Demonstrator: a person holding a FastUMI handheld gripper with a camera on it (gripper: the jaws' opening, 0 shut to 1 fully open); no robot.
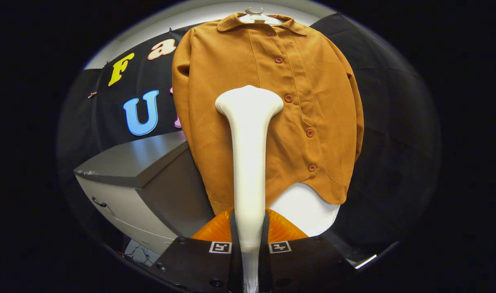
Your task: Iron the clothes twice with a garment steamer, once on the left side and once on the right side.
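A grey cabinet (pixel 138 162) with a flat matte top stands left of the hanging shirt (pixel 268 106), a soft brown buttoned one spread for steaming. The gripper (pixel 250 228) is clamped on the steamer (pixel 249 154), smooth, flared head against the shirt's left half.

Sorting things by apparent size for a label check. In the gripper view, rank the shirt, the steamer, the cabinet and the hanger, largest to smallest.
1. Shirt
2. Cabinet
3. Steamer, held between the fingers of the gripper; being so near the camera, it looks bigger than it really is.
4. Hanger
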